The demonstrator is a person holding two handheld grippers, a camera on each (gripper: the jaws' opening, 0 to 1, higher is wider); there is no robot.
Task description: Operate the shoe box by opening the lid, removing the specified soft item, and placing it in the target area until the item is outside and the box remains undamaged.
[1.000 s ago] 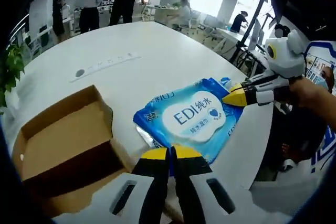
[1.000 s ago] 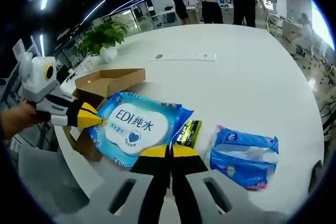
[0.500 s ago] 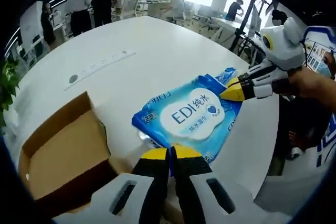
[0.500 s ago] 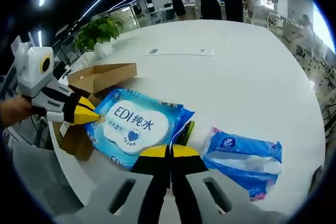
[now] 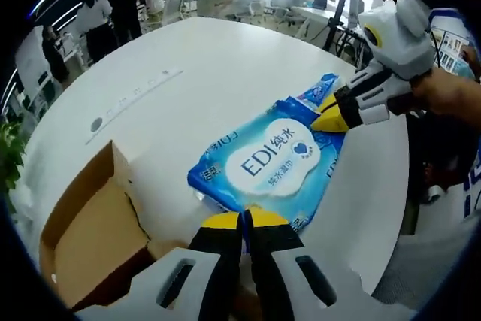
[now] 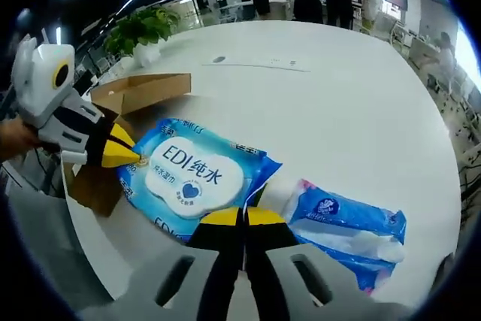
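A blue wet-wipes pack (image 5: 272, 159) with a white "EDI" label is held at two opposite edges over the white table (image 5: 225, 50). My left gripper (image 5: 242, 220) is shut on its near edge. My right gripper (image 5: 329, 122) comes in from the right and is shut on the far edge. In the right gripper view the same pack (image 6: 192, 177) lies between my right gripper (image 6: 242, 217) and the left gripper (image 6: 125, 157). The open brown cardboard box (image 5: 86, 234) sits to the left, and its flap (image 6: 143, 89) shows behind the pack.
A second blue soft pack (image 6: 349, 219) lies on the table (image 6: 338, 95) right of the wipes; its corner (image 5: 317, 93) shows behind them. A potted plant (image 6: 146, 28) stands at the table's far edge. People and desks are far behind.
Both grippers have carried the wipes pack away from the box toward the second blue pack. The small dark packet beside it is now hidden.
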